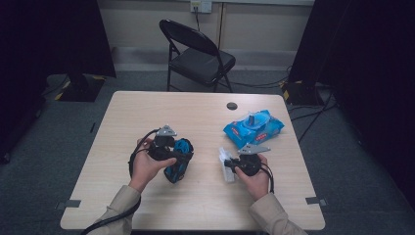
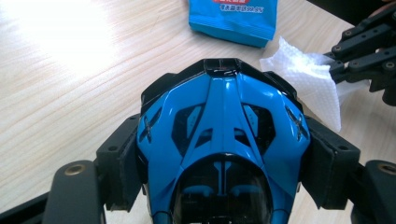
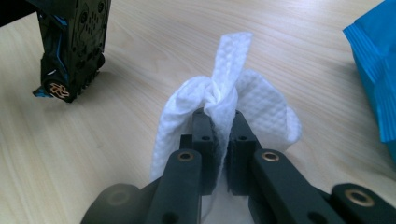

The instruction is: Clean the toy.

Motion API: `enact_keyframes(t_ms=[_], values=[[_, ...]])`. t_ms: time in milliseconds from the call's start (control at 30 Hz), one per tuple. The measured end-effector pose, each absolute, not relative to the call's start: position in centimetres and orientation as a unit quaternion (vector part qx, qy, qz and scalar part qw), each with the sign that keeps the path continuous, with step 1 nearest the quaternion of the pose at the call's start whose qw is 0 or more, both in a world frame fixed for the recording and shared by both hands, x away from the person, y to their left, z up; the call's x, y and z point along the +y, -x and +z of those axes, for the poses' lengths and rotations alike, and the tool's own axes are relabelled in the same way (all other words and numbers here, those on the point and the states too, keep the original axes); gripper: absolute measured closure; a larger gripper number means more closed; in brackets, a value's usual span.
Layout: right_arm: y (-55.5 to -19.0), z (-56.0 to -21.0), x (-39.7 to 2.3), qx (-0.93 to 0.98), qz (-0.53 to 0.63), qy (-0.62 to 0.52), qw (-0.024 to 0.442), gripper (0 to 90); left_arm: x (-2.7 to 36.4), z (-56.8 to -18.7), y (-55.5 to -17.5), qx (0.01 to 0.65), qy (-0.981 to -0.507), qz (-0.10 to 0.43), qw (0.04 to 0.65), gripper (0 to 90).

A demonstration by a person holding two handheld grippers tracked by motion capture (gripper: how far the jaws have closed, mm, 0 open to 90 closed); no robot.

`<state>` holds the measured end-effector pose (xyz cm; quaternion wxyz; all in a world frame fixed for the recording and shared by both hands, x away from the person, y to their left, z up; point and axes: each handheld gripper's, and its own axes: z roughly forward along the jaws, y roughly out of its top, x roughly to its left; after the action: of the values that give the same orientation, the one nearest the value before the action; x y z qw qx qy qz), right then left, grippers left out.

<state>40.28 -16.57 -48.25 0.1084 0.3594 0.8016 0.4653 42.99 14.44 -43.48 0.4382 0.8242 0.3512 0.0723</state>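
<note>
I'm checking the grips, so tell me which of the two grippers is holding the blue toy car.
The left gripper holds the blue toy car, its pads pressing the car's sides. The right gripper is pinched on a white wipe instead.

High view dim, dark at the sides; glare whitens the table [image 2: 60, 42] left of the jaws; near jaws blurred.

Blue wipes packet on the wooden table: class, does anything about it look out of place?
Its lid flap stands open on the blue wipes packet. One white textured wipe is out, bunched in the right gripper.
</note>
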Motion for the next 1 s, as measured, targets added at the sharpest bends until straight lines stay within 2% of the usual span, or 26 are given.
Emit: enact_keyframes(t_ms=[433,633,900,1000], values=[[-40.8,-49.1,-17.1,0.801,0.453,-0.374,0.116,80.7,12.6,-44.6,-44.6,0.352,-0.836,0.087,0.412,25.4],[-41.0,-49.4,-17.2,0.799,0.447,-0.382,0.124,72.9,11.6,-45.4,-45.3,0.352,-0.84,0.097,0.401,24.7],[-41.0,-49.2,-17.6,0.796,0.447,-0.385,0.137,60.7,11.2,-48.3,-45.8,0.372,-0.842,0.093,0.38,25.3],[-41.0,-49.1,-17.8,0.796,0.445,-0.385,0.14,57.5,11.1,-48.2,-45.9,0.366,-0.843,0.098,0.381,25.4]])
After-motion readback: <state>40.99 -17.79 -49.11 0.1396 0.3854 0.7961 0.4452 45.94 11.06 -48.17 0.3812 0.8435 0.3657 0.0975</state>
